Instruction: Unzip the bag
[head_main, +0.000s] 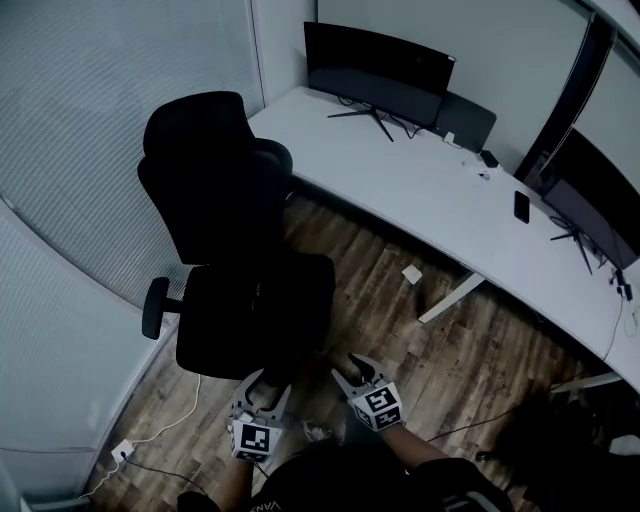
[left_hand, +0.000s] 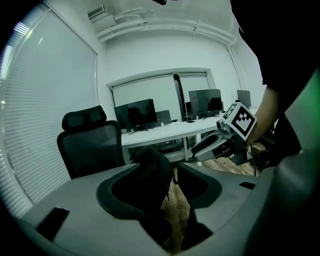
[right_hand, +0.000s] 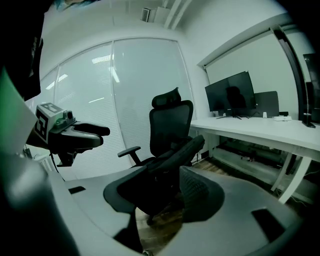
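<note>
A black bag (head_main: 262, 300) lies on the seat of a black office chair (head_main: 205, 190); I cannot make out its zip. My left gripper (head_main: 265, 388) is open just short of the seat's front edge, with nothing between its jaws. Beside it my right gripper (head_main: 356, 369) is open and empty too. In the left gripper view the bag (left_hand: 150, 172) shows dark beyond the spread jaws, and the right gripper (left_hand: 212, 146) hangs at the right. In the right gripper view the bag (right_hand: 182, 150) slopes across the seat, and the left gripper (right_hand: 82, 131) is at the left.
A long white desk (head_main: 430, 190) curves along the back with two dark monitors (head_main: 375, 70) and a phone (head_main: 521, 206). Cables and a power strip (head_main: 122, 451) lie on the wooden floor at the left. A blind-covered glass wall (head_main: 90, 150) runs behind the chair.
</note>
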